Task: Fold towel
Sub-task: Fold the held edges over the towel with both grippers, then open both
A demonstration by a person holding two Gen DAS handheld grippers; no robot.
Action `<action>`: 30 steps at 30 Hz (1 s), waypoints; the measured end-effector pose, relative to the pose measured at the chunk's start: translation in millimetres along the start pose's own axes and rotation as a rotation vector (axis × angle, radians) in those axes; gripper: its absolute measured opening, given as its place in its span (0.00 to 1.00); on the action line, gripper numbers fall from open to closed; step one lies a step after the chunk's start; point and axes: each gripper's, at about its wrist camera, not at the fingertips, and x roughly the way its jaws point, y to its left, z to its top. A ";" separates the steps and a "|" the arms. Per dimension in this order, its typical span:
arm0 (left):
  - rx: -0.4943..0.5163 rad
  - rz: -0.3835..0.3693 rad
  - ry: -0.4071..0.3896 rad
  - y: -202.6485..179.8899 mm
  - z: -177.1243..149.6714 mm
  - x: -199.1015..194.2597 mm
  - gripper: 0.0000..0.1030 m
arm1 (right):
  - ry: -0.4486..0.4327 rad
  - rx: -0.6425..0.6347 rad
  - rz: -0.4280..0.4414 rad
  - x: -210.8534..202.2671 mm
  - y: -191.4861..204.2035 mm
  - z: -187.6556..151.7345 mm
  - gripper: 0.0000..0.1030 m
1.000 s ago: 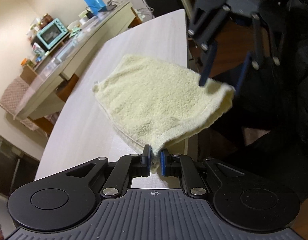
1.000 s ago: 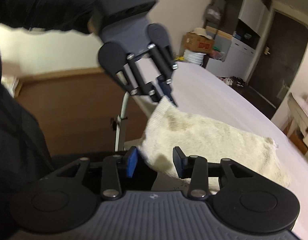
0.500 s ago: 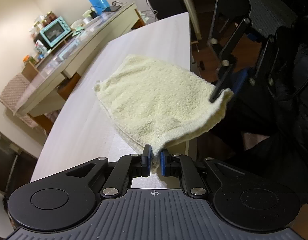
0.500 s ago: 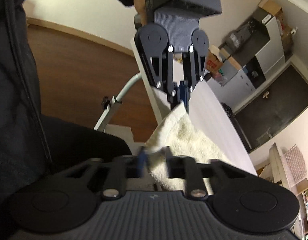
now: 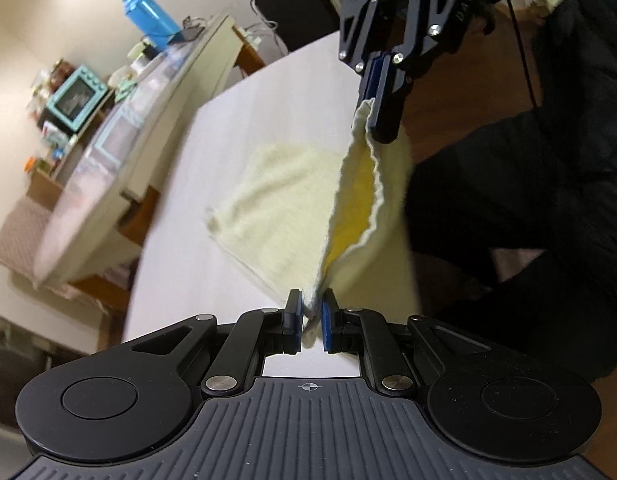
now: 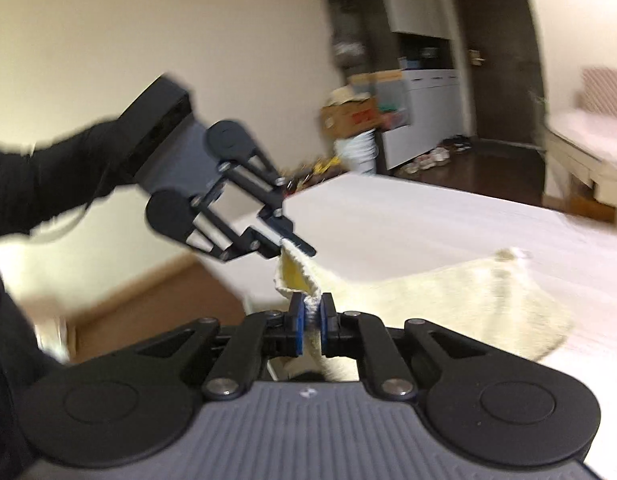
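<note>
Step in hand: the pale yellow towel (image 5: pixel 292 204) is being lifted by its near edge, one corner in each tool, so this reads as the start of a fold, with the raised edge yet to be carried over.
Left tool (image 5: pixel 310 322): it is clenching a corner of the towel between its blue pads.
Right tool (image 6: pixel 311 322): it is pinching the other near corner, the cloth bunching between its pads; in the left view it is hanging above the towel, gripping from the top.
Towel's place: the far part is lying on the white surface (image 5: pixel 268 92) near its edge, while the near edge is hanging in the air between the two tools, sagging and showing a brighter yellow inner face.
Next move: it is probably calling for both tools to travel together toward the far edge, keeping the corners level and the cloth taut, then lowering before letting go.
Writing: nothing is reading clearly; both views are blurring, and the faint marks on the right tool are too small to tell.
</note>
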 end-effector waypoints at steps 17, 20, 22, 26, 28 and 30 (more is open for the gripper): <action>-0.036 -0.079 0.092 98.2 53.0 140.0 0.10 | -0.104 0.401 -0.110 -1.2 -138.9 -10.2 0.08; -0.056 -0.084 0.102 101.5 51.3 151.7 0.14 | -0.086 0.404 -0.138 8.1 -145.2 -11.0 0.10; -0.079 -0.076 0.101 103.6 49.5 154.6 0.19 | -0.074 0.394 -0.162 12.4 -148.4 -10.9 0.13; -0.139 -0.046 0.081 110.7 45.9 152.8 0.31 | -0.078 0.360 -0.212 3.5 -145.3 -12.8 0.28; -0.177 -0.023 0.068 115.5 44.3 150.1 0.41 | -0.093 0.332 -0.240 -1.3 -140.8 -12.4 0.31; -0.215 -0.002 0.059 119.1 42.5 149.5 0.43 | -0.097 0.298 -0.273 -6.2 -134.8 -12.3 0.33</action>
